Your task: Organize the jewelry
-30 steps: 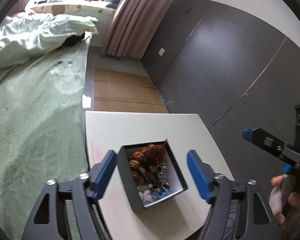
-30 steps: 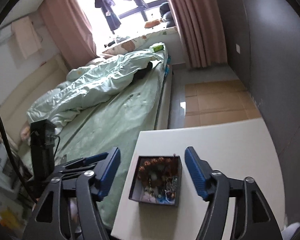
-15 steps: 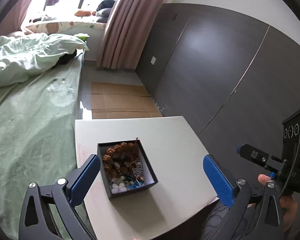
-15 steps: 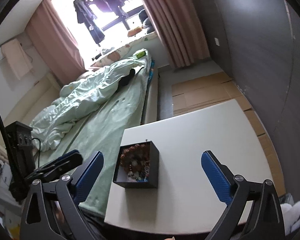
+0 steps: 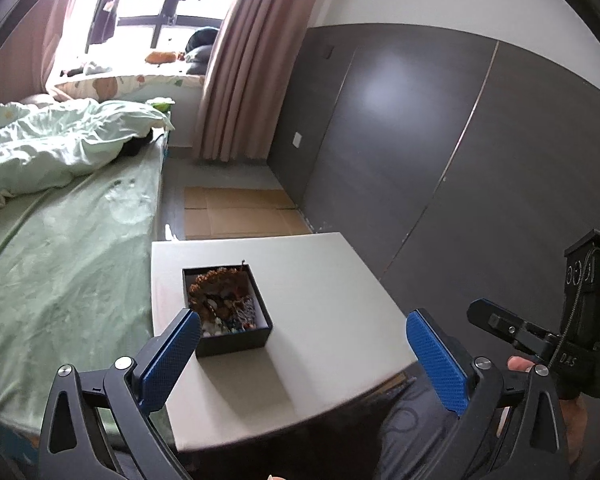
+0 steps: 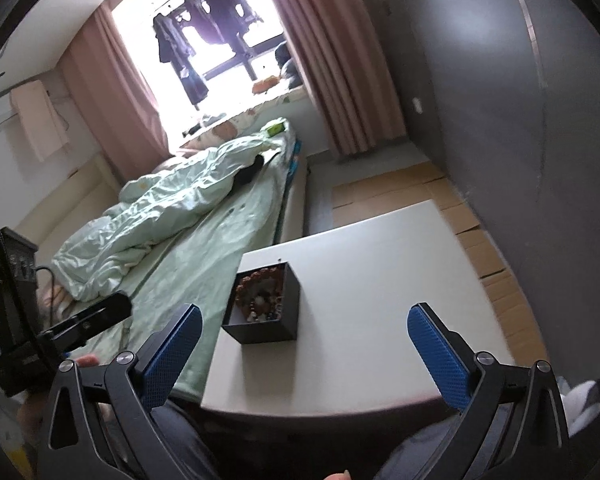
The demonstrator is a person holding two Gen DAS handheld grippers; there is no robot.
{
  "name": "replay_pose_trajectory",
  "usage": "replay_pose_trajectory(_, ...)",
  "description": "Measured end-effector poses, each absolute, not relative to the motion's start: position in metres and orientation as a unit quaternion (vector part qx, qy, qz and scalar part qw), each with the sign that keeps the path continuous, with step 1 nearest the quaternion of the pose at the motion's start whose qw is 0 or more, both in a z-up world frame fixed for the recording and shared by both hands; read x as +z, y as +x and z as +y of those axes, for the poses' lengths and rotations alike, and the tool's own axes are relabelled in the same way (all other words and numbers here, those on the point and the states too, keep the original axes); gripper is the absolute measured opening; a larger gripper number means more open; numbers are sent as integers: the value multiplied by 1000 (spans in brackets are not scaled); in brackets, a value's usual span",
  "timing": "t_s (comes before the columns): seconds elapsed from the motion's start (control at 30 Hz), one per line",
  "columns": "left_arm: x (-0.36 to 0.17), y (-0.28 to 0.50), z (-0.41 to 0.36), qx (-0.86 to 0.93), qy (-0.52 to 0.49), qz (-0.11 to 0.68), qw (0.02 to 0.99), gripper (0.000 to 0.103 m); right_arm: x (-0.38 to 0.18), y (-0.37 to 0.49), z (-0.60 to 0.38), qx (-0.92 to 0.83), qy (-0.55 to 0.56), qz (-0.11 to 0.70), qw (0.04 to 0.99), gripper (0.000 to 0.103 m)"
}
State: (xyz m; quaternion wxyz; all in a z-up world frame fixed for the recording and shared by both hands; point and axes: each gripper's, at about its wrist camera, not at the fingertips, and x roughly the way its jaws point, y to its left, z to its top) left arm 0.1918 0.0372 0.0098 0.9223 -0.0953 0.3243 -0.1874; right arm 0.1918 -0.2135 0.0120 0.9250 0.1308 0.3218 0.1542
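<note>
A small black open box (image 5: 230, 312) filled with bead bracelets and mixed jewelry stands on the left part of a white table (image 5: 320, 304). It also shows in the right wrist view (image 6: 266, 304). My left gripper (image 5: 302, 354) is wide open and empty, held back above the table's near edge. My right gripper (image 6: 304, 356) is also wide open and empty, back from the box. The right gripper's body shows at the right of the left wrist view (image 5: 540, 340). The left gripper's body shows at the left of the right wrist view (image 6: 72, 328).
A bed with green sheets (image 5: 60, 232) and a rumpled duvet runs along the table's left side. A dark wall (image 5: 420, 152) stands to the right. Cardboard (image 5: 236, 216) covers the floor beyond the table. My lap lies below the table's near edge.
Both grippers have opened from half-closed around the box to wide open and pulled back and up. The box stays on the table.
</note>
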Motion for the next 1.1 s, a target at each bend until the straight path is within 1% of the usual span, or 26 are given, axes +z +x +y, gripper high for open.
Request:
replay_pose_trajectory(0.43,16,117,24,-166,-78,304,935,103,30,114,-232,189,124,285,931,103)
replay_pose_trajectory(1.1,37,46,18,-136,-57,269,952,103,41,46,-240,217,112,258,935,103)
